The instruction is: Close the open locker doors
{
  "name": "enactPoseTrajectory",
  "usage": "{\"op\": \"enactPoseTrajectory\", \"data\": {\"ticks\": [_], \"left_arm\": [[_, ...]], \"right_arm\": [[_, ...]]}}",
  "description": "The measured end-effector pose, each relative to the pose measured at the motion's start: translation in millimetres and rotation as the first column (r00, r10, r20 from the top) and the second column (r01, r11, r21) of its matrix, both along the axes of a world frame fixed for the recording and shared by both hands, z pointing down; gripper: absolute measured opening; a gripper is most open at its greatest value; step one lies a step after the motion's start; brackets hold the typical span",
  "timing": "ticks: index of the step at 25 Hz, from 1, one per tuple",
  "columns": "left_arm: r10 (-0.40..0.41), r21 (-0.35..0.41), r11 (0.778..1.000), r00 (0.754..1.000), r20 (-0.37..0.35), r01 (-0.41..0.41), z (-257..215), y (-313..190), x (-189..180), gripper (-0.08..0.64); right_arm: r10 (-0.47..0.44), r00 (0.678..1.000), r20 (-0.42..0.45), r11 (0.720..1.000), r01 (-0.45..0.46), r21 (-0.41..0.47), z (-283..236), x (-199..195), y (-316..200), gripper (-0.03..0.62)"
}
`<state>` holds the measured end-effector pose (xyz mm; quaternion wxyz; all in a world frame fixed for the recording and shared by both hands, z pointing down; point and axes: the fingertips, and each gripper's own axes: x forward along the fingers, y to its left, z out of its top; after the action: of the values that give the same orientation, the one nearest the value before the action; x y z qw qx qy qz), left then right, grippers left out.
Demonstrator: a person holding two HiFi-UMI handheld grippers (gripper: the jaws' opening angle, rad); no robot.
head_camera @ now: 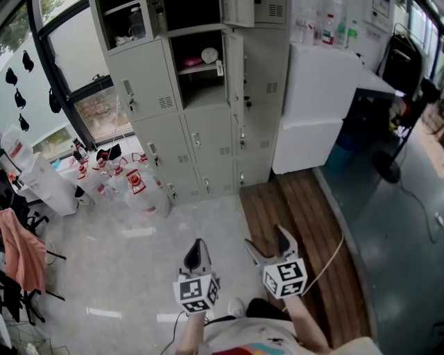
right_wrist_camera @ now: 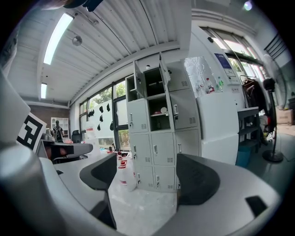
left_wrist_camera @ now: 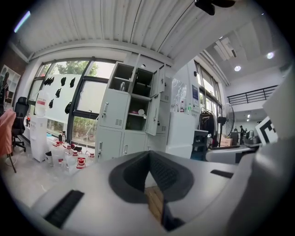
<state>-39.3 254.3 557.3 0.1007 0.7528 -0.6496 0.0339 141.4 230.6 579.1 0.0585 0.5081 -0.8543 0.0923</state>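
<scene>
A grey locker bank (head_camera: 201,104) stands across the floor ahead of me. Its middle compartment (head_camera: 198,69) is open, with a pink thing and a round white thing on the shelf, and its door (head_camera: 234,69) swings out to the right. Above it another compartment is open, its door (head_camera: 239,10) also swung out. In the right gripper view the same open doors (right_wrist_camera: 177,110) show on the locker bank (right_wrist_camera: 156,143). My left gripper (head_camera: 196,251) is low and shut on nothing. My right gripper (head_camera: 269,241) beside it is open and empty. Both are far from the lockers.
Several clear jugs with red labels (head_camera: 139,187) crowd the floor left of the lockers. A white cabinet (head_camera: 316,104) stands right of them, with a wooden floor strip (head_camera: 291,208) and a cable (head_camera: 334,255) in front. A floor fan (head_camera: 388,163) stands at the far right.
</scene>
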Motion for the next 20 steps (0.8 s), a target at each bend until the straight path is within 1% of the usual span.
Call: {"op": "enactPoseTrajectory", "data": {"ticks": [3,4,5,8,9,14,20], "left_arm": [[0.005,0.009,1.000,0.998,-0.059,-0.005,-6,-9,-7,0.006],[0.006,0.014,1.000,0.998,-0.066,-0.005,-9,-13,-8,0.006],[0.009,0.020,1.000,0.998,-0.055,-0.007,-11,-17,-9,0.006],[0.021,0.036,0.999,1.000,0.007,-0.021,-17,-31,-8,0.006],[0.024,0.039,0.999,1.000,0.011,-0.024,-18,-38,-7,0.006],[0.005,0.062,0.998,1.000,-0.013,-0.005,-24,-83,-8,0.006],[-0.050,0.098,0.994,0.999,-0.013,0.051,-42,-168,-19,0.006]], "right_arm": [[0.000,1.000,-0.003,1.000,0.000,0.012,-2,-9,-9,0.376],[-0.001,1.000,-0.002,1.000,0.001,0.014,-3,-12,-13,0.376],[-0.003,1.000,0.002,1.000,0.003,0.017,-5,-14,-17,0.376],[-0.009,1.000,0.011,1.000,0.009,0.029,-12,-21,-31,0.376],[-0.012,1.000,0.011,0.999,0.012,0.033,-14,-22,-39,0.376],[-0.056,0.998,0.006,0.996,0.055,0.067,-26,-24,-90,0.376],[-0.071,0.997,-0.005,0.993,0.071,0.095,-39,-18,-180,0.376]]}}
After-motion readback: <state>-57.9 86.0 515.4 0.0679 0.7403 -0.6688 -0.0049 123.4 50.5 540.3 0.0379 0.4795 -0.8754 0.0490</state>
